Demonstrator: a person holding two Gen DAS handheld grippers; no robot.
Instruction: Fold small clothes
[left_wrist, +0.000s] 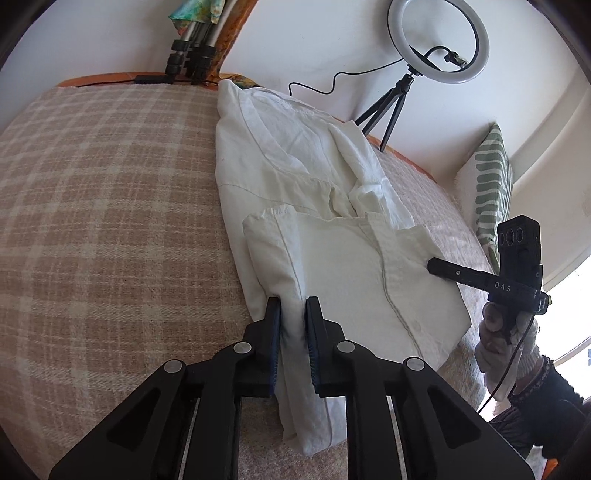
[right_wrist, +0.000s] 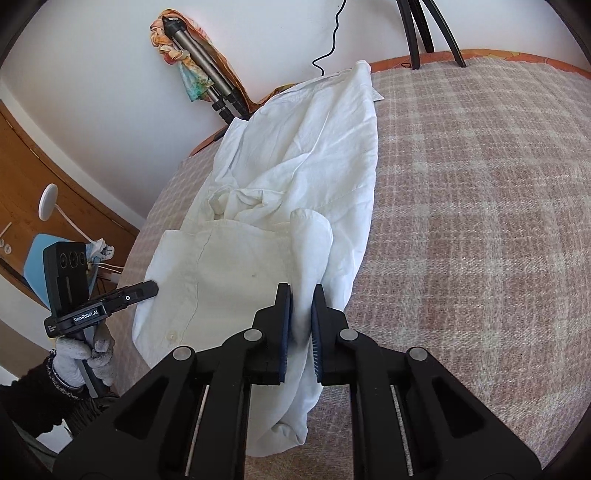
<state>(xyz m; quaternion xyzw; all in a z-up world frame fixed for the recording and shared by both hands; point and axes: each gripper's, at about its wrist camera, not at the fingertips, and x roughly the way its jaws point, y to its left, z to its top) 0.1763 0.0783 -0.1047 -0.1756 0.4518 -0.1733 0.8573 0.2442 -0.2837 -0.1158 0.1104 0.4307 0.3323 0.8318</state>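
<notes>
Left wrist view: the left gripper pinches a fold of the white button-up cotton shirt lying on the beige checked woven blanket. Right wrist view: the right gripper pinches the shirt's opposite folded edge.

We read two markings, both on the handheld tools. On the right gripper, seen from the left wrist, the white letters "DAS" stand on its black side bar. On the left gripper, seen from the right wrist, "GenRobot.AI" stands in white on its body; a smaller white label beside it is too small to read.
</notes>
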